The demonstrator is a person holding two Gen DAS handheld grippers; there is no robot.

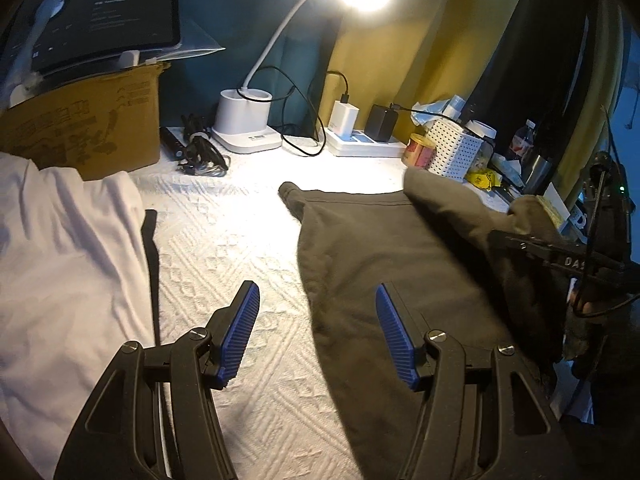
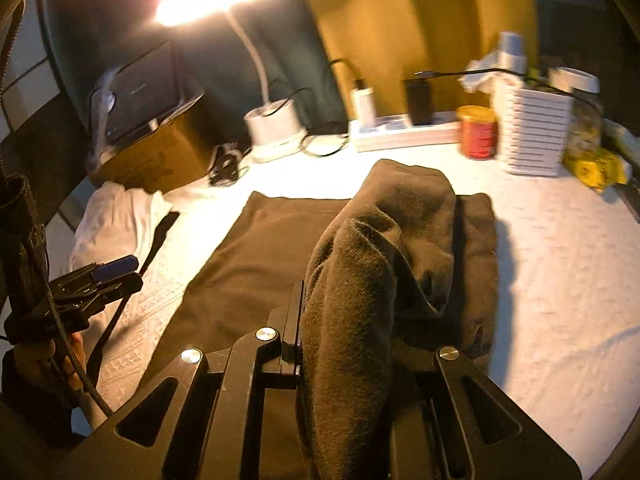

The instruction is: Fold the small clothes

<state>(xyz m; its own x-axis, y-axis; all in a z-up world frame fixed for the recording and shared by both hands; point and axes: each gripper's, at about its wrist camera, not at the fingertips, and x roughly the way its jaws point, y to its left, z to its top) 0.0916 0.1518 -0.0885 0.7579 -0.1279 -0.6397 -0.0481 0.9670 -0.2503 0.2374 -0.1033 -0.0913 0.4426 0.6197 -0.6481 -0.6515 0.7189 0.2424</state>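
- On the white textured surface [image 1: 248, 240], under the desk lamp [image 1: 256, 120], a dark olive-brown garment [image 1: 380, 248] is lying mostly flat at centre-right, with one side lifted and draping over its own body.
- Handling, judged: the dark garment is looking like a soft, thick knit, light and limp. It is sagging wherever unsupported and will likely bunch rather than slide. An edge or corner looks like the best place to pinch, with the opposite edge pinned flat.
- Beside it, well apart to the left, a white garment [image 1: 68, 264] is lying rumpled against the cardboard box [image 1: 88, 124]. It is looking thinner and more prone to creasing, and nothing is holding it.
- Right gripper [image 2: 352, 344]: its fingers are clamping a thick fold of the dark garment, and the cloth is covering most of them.
- Left gripper [image 1: 316, 336]: its blue-padded fingers [image 1: 240, 332] are standing wide apart and empty, hovering just over the near left edge of the dark garment. One is over bare surface, the other over cloth.
- Count, largest first: one surface, one cardboard box, two garments (one dark, one white), two grippers, one lamp.
- Clutter along the back is sitting clear of the cloth: one perforated white basket [image 1: 456, 148] and one red tin [image 2: 478, 132].
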